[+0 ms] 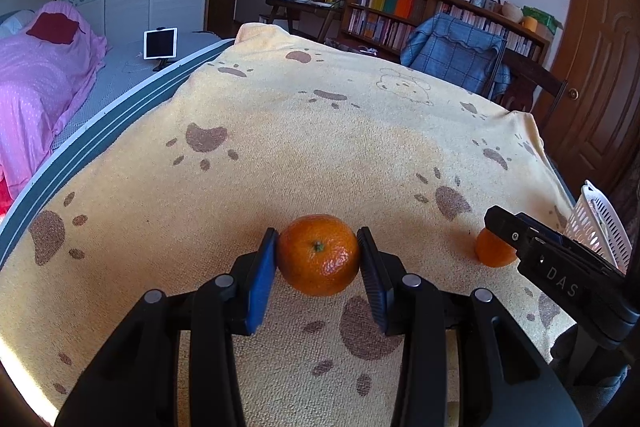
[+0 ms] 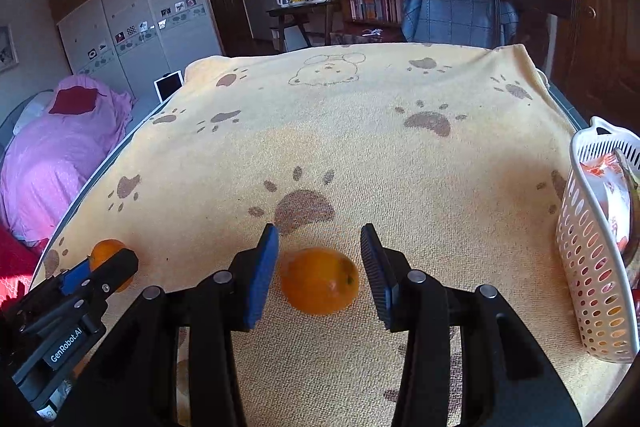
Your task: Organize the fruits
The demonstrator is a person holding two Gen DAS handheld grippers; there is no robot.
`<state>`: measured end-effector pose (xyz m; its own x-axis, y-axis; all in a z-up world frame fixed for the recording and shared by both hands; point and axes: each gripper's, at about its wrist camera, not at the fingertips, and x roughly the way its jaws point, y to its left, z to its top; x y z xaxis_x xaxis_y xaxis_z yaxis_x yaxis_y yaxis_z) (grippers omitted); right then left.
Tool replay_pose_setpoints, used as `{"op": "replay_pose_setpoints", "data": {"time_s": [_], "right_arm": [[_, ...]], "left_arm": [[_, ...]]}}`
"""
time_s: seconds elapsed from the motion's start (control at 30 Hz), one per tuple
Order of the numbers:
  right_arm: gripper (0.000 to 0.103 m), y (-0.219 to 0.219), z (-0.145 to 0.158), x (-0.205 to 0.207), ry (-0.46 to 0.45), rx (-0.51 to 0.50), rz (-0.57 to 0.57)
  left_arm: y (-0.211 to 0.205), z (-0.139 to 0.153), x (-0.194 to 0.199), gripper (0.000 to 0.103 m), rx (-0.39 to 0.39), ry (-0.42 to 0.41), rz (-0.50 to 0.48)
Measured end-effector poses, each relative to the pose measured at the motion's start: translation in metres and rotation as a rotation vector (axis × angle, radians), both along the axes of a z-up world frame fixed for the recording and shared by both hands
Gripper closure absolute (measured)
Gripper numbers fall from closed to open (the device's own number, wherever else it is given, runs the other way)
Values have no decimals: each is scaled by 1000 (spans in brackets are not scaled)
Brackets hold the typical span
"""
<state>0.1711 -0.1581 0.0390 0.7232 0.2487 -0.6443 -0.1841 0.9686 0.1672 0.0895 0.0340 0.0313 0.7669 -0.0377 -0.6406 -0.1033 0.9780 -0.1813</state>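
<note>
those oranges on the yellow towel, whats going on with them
A person works two handheld claws over a yellow paw-print towel. The left claw brackets one mandarin, its pads at or very near the peel. The right claw is open around a second orange, with gaps on both sides. A white perforated basket stands at the right edge, already holding something. Neither fruit is in it yet.

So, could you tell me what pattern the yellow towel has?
Brown paw prints plus a bear outline on the towel, clearest in the right wrist view.
</note>
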Motion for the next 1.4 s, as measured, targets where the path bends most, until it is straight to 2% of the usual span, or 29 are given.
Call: {"op": "replay_pose_setpoints", "data": {"time_s": [0.23,0.53,0.8,0.83,0.87,0.9,0.97,1.0,1.2,1.27,1.33,1.37,1.4], "right_arm": [[59,3,-4,3,25,-2,25],[59,-4,-16,19,132,45,14],[57,11,-16,21,133,-48,26],[58,11,-17,21,130,-54,29],[66,11,-16,20,127,-56,31],[80,11,-16,19,127,-56,36],[89,10,-16,19,130,-48,49],[91,10,-15,18,130,-40,56],[92,3,-5,13,110,4,58],[88,-3,-4,13,117,31,55],[66,-10,-4,13,132,62,42],[51,-14,-2,13,128,74,27],[47,-17,0,12,121,83,20]], "left_arm": [[-2,-4,6,63,0,31,-11],[-7,-6,10,63,26,54,-13],[-7,-7,11,63,33,56,-19],[-7,-7,11,62,34,57,-19],[-7,-8,11,63,33,59,-22],[-8,-8,11,62,32,61,-26],[-8,-8,12,62,34,67,-29],[-8,-9,12,62,37,69,-29],[-10,-9,11,63,46,79,-24],[-11,-8,10,63,51,78,-19],[-12,-7,8,63,60,76,-22],[-13,-6,6,62,65,73,-25],[-14,-5,4,63,68,70,-27]]}}
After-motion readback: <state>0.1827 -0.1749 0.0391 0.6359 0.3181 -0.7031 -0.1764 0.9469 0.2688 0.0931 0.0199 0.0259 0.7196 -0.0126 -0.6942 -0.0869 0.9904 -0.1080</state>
